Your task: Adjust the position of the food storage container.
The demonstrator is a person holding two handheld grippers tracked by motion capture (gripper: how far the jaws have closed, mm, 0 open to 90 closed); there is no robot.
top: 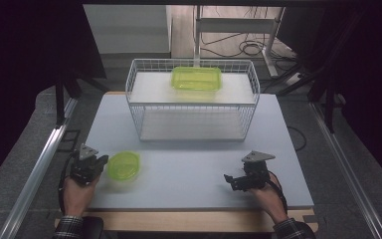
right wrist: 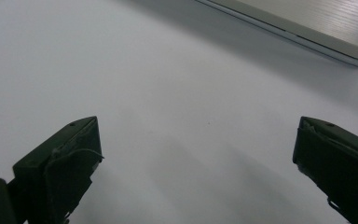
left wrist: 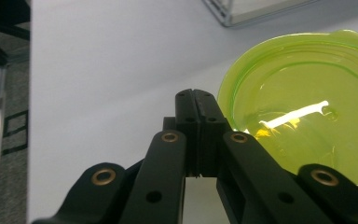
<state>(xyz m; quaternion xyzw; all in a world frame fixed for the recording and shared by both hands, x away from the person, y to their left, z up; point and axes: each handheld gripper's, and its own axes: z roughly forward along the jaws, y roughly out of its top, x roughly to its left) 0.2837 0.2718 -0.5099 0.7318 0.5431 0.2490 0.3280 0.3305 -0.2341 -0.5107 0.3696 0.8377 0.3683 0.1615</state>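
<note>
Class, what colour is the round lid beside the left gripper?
The round lid is translucent yellow-green, clearest in the left gripper view.

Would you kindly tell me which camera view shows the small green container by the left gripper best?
The high view: the small green container appears whole, beside the left gripper. The left gripper view crops it at the right edge, behind shut jaws. The right gripper view looks at bare table.

Green lid (left wrist: 307, 107) cropped at frame edge
</note>
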